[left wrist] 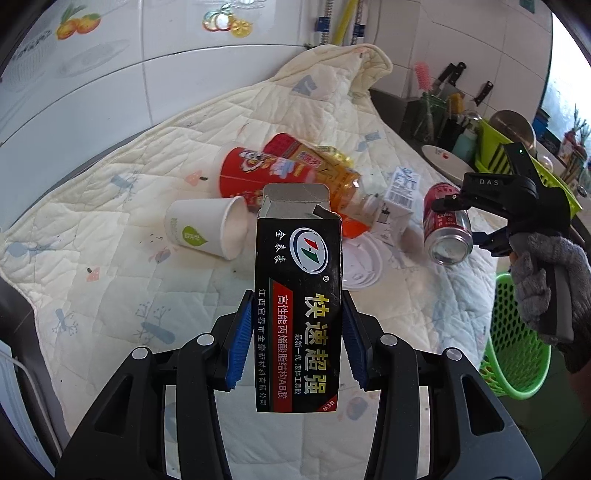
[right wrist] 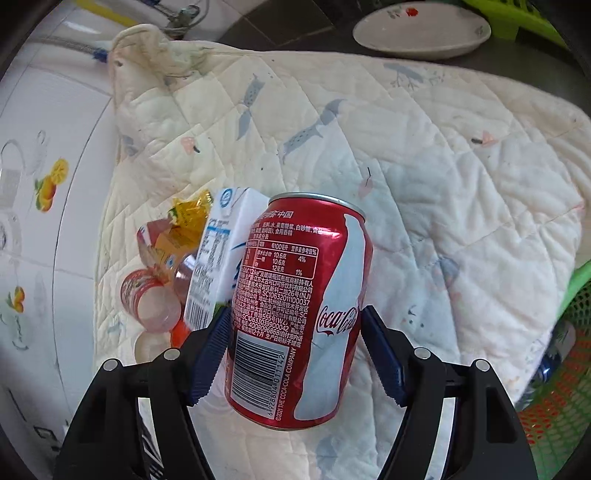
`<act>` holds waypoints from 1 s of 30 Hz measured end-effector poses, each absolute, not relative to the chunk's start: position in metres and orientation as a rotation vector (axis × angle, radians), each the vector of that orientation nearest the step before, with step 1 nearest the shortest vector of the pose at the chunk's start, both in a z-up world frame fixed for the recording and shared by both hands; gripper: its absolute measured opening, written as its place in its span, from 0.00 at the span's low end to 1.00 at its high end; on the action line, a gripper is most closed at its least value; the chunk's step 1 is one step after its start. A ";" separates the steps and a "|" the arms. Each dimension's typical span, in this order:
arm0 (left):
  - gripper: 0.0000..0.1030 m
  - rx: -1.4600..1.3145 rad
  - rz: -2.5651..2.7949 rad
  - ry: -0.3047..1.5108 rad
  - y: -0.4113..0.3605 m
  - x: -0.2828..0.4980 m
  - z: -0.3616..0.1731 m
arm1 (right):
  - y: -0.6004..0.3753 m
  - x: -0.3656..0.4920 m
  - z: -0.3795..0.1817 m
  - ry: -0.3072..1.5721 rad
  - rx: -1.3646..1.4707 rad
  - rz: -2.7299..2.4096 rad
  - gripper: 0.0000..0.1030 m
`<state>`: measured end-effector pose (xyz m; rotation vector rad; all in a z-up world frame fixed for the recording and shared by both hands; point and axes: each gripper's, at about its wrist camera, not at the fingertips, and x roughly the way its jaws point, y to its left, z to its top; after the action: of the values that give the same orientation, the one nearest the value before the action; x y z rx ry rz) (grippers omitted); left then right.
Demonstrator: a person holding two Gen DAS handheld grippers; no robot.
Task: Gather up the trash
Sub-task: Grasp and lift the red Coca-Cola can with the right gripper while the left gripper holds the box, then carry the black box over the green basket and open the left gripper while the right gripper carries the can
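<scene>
My left gripper [left wrist: 298,299] is shut on a black glue box [left wrist: 299,266] with yellow lettering, held upright above the quilt with its top flap open. A red Coca-Cola can [right wrist: 295,314] sits between the blue pads of my right gripper [right wrist: 295,312], which is shut on it. The left wrist view shows that can [left wrist: 447,227] tilted, its bottom toward the camera, clear of the quilt in the right gripper [left wrist: 461,221]. A grey-gloved hand [left wrist: 546,277] holds that gripper.
On the cream quilt [left wrist: 110,221] lie a white paper cup [left wrist: 207,229], a red cup [left wrist: 251,173], an orange bottle [left wrist: 332,173], a white milk carton [left wrist: 400,195] and a white lid [left wrist: 360,266]. A green mesh basket [left wrist: 517,332] stands at the right edge. A plate [right wrist: 421,33] sits behind.
</scene>
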<state>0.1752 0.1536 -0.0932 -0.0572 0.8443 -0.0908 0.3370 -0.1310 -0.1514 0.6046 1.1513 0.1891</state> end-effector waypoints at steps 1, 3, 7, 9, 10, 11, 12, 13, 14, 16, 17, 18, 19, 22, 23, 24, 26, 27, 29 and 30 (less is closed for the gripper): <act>0.43 -0.055 -0.098 0.843 0.150 0.176 -0.093 | -0.132 0.332 -0.148 1.144 0.584 0.191 0.67; 0.43 -0.048 -0.122 0.839 0.138 0.175 -0.091 | -0.138 0.316 -0.140 1.122 0.552 0.201 0.67; 0.43 -0.033 -0.175 0.833 0.113 0.171 -0.088 | -0.156 0.283 -0.129 1.093 0.492 0.206 0.67; 0.43 -0.026 -0.201 0.828 0.101 0.168 -0.086 | -0.169 0.267 -0.126 1.086 0.474 0.199 0.67; 0.43 -0.022 -0.212 0.827 0.095 0.167 -0.085 | -0.179 0.257 -0.124 1.082 0.470 0.192 0.67; 0.43 -0.014 -0.227 0.824 0.087 0.165 -0.083 | -0.189 0.248 -0.123 1.081 0.467 0.187 0.67; 0.43 -0.007 -0.238 0.821 0.081 0.163 -0.082 | -0.197 0.241 -0.122 1.080 0.462 0.180 0.67; 0.43 -0.002 -0.254 0.821 0.073 0.161 -0.081 | -0.208 0.233 -0.122 1.079 0.457 0.168 0.67; 0.43 0.002 -0.265 0.820 0.067 0.160 -0.081 | -0.218 0.226 -0.122 1.080 0.450 0.155 0.67; 0.43 0.015 -0.288 0.816 0.054 0.157 -0.079 | -0.240 0.211 -0.123 1.078 0.423 0.107 0.67; 0.43 0.021 -0.300 0.815 0.047 0.155 -0.078 | -0.252 0.203 -0.124 1.079 0.416 0.087 0.67; 0.43 0.025 -0.309 0.816 0.041 0.154 -0.078 | -0.260 0.198 -0.125 1.080 0.414 0.070 0.67; 0.43 0.027 -0.320 0.817 0.036 0.152 -0.078 | -0.272 0.189 -0.127 1.083 0.409 0.040 0.67; 0.43 0.040 -0.356 0.818 0.016 0.148 -0.077 | -0.296 0.167 -0.134 1.089 0.412 -0.014 0.67; 0.43 0.045 -0.374 0.819 0.007 0.146 -0.077 | -0.303 0.160 -0.137 1.091 0.415 -0.029 0.67; 0.43 0.047 -0.387 0.822 0.001 0.144 -0.077 | -0.307 0.155 -0.138 1.092 0.416 -0.041 0.67; 0.43 0.057 -0.422 0.832 -0.017 0.142 -0.080 | -0.319 0.142 -0.140 1.091 0.423 -0.062 0.67; 0.43 0.063 -0.436 0.837 -0.024 0.141 -0.081 | -0.324 0.135 -0.140 1.088 0.426 -0.073 0.67; 0.43 0.076 -0.475 0.849 -0.044 0.139 -0.085 | -0.334 0.124 -0.139 1.077 0.442 -0.085 0.67; 0.43 0.083 -0.497 0.857 -0.056 0.139 -0.087 | -0.339 0.119 -0.138 1.071 0.453 -0.090 0.67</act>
<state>0.1387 -0.0557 -0.0874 0.0828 0.8572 -0.4967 0.1188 -0.3392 -0.1377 0.4527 1.0708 -0.0900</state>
